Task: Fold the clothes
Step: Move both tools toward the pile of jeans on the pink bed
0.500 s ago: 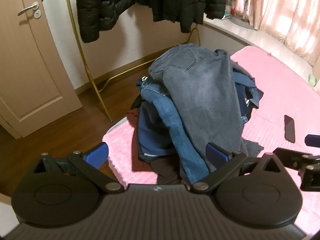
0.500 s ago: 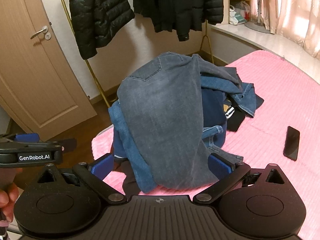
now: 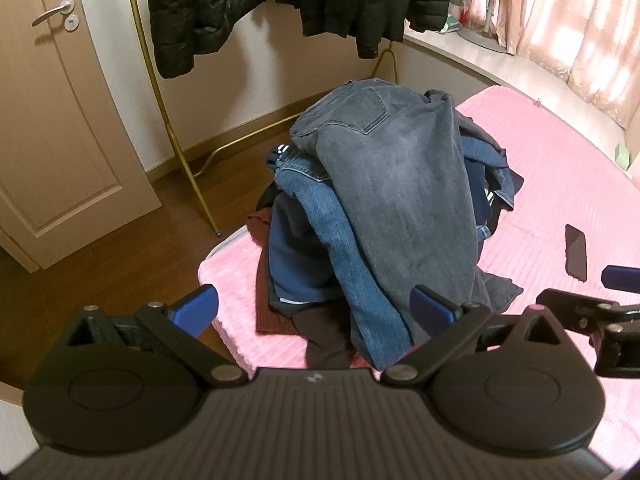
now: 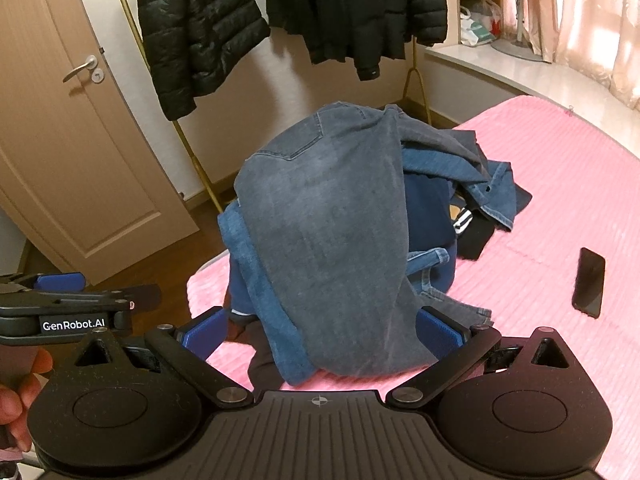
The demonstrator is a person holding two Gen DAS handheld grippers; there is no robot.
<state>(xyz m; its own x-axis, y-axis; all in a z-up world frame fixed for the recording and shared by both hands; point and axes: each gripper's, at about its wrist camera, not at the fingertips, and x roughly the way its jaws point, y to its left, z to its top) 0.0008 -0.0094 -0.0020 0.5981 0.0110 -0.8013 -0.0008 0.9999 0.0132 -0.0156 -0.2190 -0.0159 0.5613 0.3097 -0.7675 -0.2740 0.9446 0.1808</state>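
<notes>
A pile of clothes sits on the corner of a pink bed (image 3: pixel 560 184) (image 4: pixel 560 200). Grey jeans (image 3: pixel 400 184) (image 4: pixel 328 248) drape over the top, their leg hanging toward me. Blue jeans (image 3: pixel 340 240) (image 4: pixel 256 280), a navy garment (image 3: pixel 292 256) and dark maroon cloth (image 3: pixel 272 312) lie beneath. My left gripper (image 3: pixel 316 312) is open and empty, just short of the pile's near edge. My right gripper (image 4: pixel 320 332) is open and empty, its fingers on either side of the grey leg's hem. Each gripper shows at the edge of the other's view.
A black phone (image 3: pixel 576 252) (image 4: pixel 590 282) lies on the bed right of the pile. A gold clothes rack (image 3: pixel 176 148) with black puffer jackets (image 4: pixel 200 32) stands behind on the wooden floor. A door (image 3: pixel 52 120) is at the left; curtains (image 3: pixel 580 32) are at the right.
Both grippers have drifted slightly, so the pile sits a little differently in view. Nothing has been taken hold of and the jaws stay open.
</notes>
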